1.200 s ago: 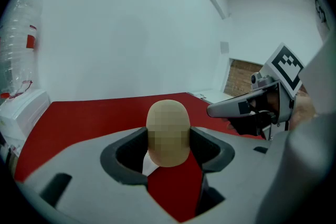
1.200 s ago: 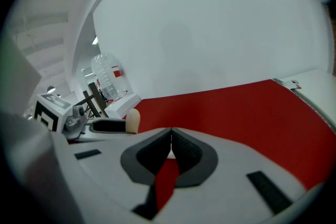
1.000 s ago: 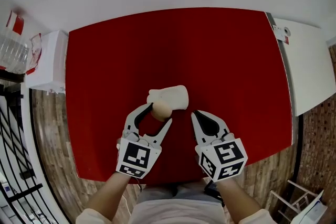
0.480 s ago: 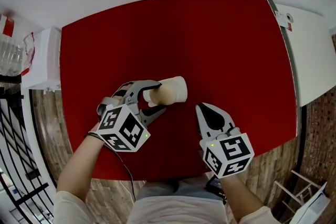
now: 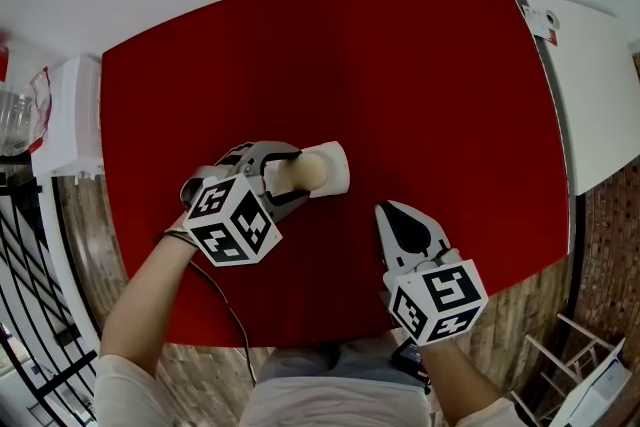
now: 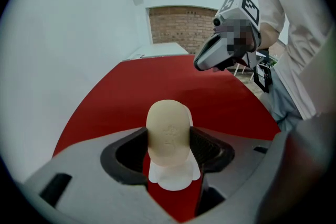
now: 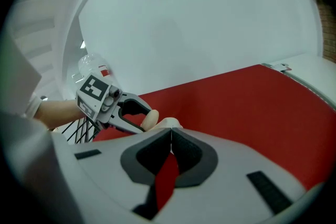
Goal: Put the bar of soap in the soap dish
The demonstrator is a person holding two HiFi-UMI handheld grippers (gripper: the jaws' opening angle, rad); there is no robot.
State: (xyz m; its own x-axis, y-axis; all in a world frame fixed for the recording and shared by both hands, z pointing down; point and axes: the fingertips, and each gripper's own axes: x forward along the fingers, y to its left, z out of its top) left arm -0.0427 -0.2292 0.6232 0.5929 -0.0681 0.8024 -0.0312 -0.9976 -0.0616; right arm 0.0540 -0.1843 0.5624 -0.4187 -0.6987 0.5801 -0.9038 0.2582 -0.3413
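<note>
A beige oval bar of soap (image 5: 300, 174) (image 6: 168, 132) (image 7: 149, 119) is held between the jaws of my left gripper (image 5: 291, 179) (image 6: 169, 148), which is shut on it. It hangs over a white soap dish (image 5: 333, 167) (image 6: 174, 176) (image 7: 167, 124) that rests on the red table (image 5: 400, 85). Whether the soap touches the dish, I cannot tell. My right gripper (image 5: 392, 212) (image 7: 170, 140) is shut and empty, and it sits to the right of the dish, nearer the table's front edge.
A white cabinet top (image 5: 590, 95) adjoins the table on the right. A white box (image 5: 70, 120) and a clear plastic container (image 5: 12, 120) stand off the left edge. Black metal rails (image 5: 25, 315) run along the floor at the left.
My left gripper has swung round to the left of the dish with the soap and now holds it over the dish. The right gripper has stayed close to where it was.
</note>
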